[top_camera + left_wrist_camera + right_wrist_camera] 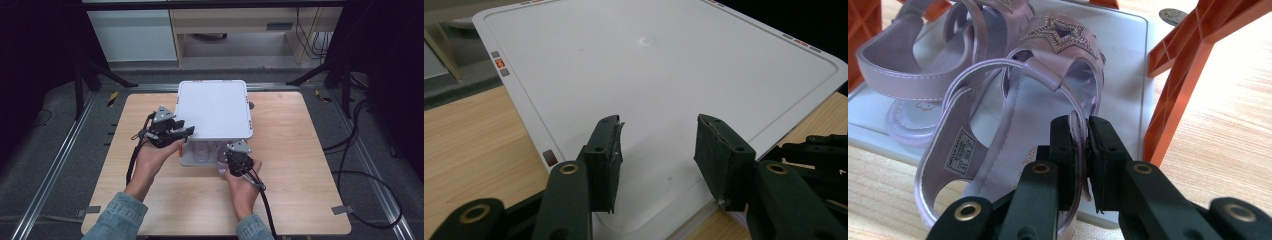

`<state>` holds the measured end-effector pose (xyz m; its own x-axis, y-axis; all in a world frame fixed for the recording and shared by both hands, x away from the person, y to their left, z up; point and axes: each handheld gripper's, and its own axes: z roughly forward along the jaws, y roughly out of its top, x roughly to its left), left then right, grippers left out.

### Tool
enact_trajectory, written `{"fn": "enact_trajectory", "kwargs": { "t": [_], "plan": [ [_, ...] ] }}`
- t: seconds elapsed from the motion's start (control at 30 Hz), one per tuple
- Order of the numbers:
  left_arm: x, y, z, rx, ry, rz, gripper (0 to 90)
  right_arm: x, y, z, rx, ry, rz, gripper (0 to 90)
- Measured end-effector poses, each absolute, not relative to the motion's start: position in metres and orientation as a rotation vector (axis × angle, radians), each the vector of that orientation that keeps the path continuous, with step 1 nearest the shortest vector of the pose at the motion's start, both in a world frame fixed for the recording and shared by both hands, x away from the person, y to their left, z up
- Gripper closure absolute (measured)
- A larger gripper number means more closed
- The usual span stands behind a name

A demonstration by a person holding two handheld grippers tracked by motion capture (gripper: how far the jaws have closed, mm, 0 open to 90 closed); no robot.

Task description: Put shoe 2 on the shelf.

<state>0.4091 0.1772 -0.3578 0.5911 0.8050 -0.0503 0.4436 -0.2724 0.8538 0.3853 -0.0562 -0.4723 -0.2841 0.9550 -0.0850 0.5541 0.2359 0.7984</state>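
The right gripper (1083, 150) is clamped on the sandal (1013, 140) heel strap at the rack's (214, 107) front edge for pulling it out; the left gripper (656, 160), half open and empty, rests over the rack's top corner to steady it.

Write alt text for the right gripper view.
The right gripper is shut on the heel strap of a pale purple sandal with a star on its front strap. The sandal lies beside its twin on the white lower shelf of a rack with orange legs, on a wooden table.
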Motion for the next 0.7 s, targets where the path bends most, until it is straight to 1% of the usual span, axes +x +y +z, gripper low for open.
{"fn": "enact_trajectory", "kwargs": {
  "t": [0.33,0.4,0.5,0.57,0.7],
  "plan": [
    [0.409,0.176,-0.361,1.919,1.002,0.501,52.8,0.386,-0.052,-0.478,1.385,1.945,0.878,80.5],
    [0.409,0.176,-0.361,1.919,1.002,0.501,52.8,0.387,-0.053,-0.479,1.391,1.95,0.888,78.1],
    [0.409,0.176,-0.361,1.921,1.002,0.505,52.7,0.386,-0.056,-0.475,1.385,1.929,0.93,65.9],
    [0.409,0.175,-0.362,1.921,1.003,0.506,52.7,0.384,-0.056,-0.473,1.369,1.936,0.938,63.6],
    [0.408,0.174,-0.362,1.92,1.003,0.514,52.7,0.375,-0.057,-0.466,1.33,1.951,0.983,66.2]
  ]
}}
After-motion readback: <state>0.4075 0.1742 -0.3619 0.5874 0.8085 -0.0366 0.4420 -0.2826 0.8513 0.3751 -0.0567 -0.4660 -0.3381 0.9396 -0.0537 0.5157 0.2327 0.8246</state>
